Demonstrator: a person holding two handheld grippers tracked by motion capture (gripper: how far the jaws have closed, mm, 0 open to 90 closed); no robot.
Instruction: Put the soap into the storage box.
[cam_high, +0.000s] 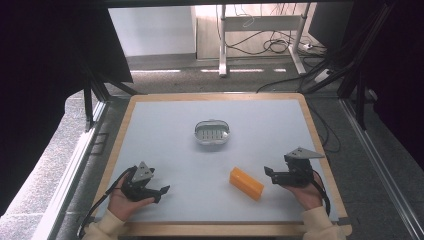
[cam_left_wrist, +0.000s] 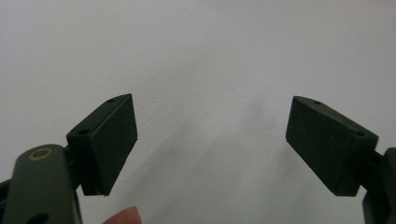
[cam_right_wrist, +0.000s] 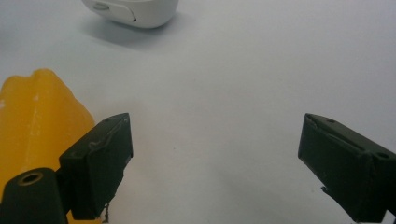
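Observation:
An orange-yellow bar (cam_high: 246, 183) lies on the pale table mat (cam_high: 165, 145), front right of centre. Behind it, near the middle, sits a white oval dish with a slotted inside (cam_high: 212, 133). My right gripper (cam_high: 269, 173) rests just right of the bar, open with nothing between its jaws. In the right gripper view (cam_right_wrist: 215, 163) the bar (cam_right_wrist: 37, 116) lies just outside the left jaw and the white dish (cam_right_wrist: 135, 11) is at the top edge. My left gripper (cam_high: 164, 190) is at the front left, open and empty. In the left gripper view (cam_left_wrist: 212, 140) bare mat lies between the jaws.
The table has a wooden rim (cam_high: 320, 150). Dark frame posts (cam_high: 89, 107) stand at its far corners. A desk leg and cables (cam_high: 272, 45) are on the floor beyond.

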